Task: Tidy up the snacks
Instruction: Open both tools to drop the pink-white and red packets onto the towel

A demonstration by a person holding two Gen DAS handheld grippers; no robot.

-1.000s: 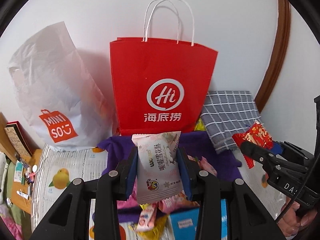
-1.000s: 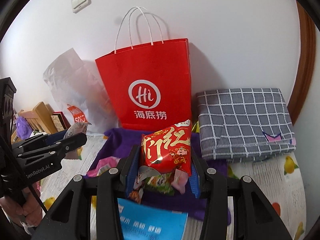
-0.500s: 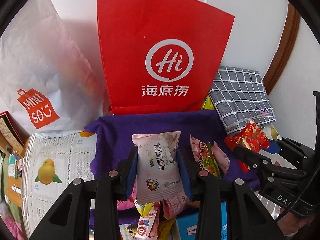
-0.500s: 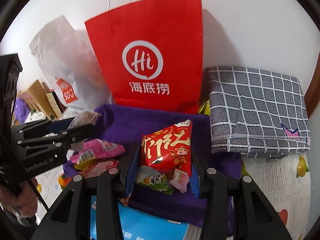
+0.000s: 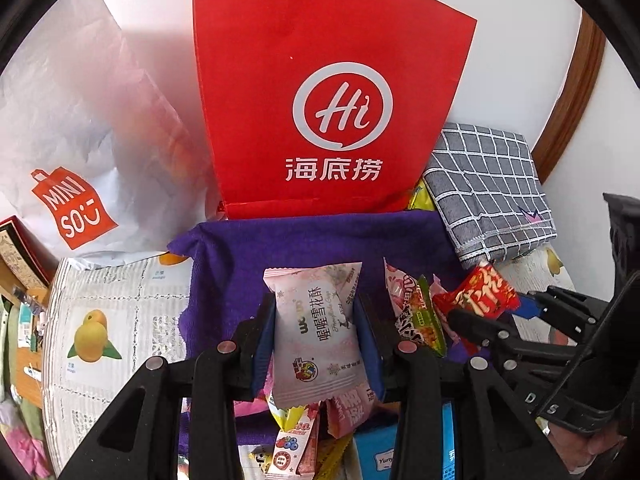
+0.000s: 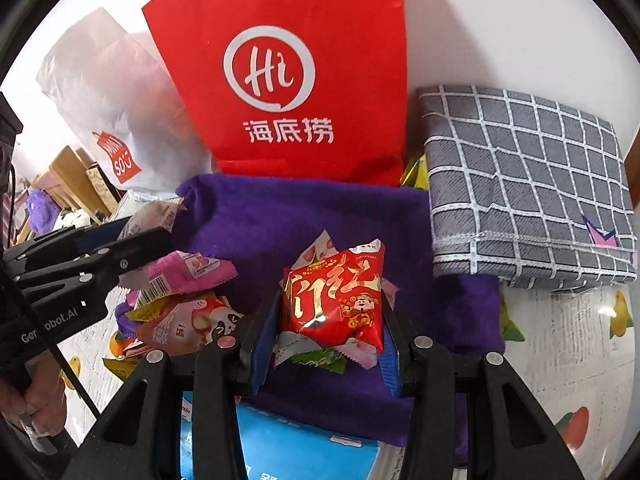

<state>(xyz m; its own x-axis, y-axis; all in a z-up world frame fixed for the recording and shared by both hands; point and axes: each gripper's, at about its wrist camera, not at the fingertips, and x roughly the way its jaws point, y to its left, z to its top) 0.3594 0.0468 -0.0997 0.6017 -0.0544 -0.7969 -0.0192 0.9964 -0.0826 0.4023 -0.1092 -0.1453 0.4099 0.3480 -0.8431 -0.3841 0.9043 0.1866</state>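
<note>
We logged a pink-white snack packet (image 5: 316,328) pinched in our left tool (image 5: 316,344) and a red snack packet (image 6: 334,296) pinched in our right tool (image 6: 328,336), both above the purple cloth (image 6: 280,224); loose snacks (image 6: 180,304) lay at nine o'clock, a red paper bag (image 6: 288,80) at twelve.

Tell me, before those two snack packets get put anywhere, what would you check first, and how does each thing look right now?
1. Left gripper clamps the pink-white packet: ok.
2. Right gripper clamps the red packet: ok.
3. Grippers apart from each other: ok.
4. Red paper bag standing upright: ok.
5. Bag mouth open and reachable: cannot tell, its top is out of frame.
6. Loose snacks lie on the purple cloth, bare cloth behind them: ok.
</note>
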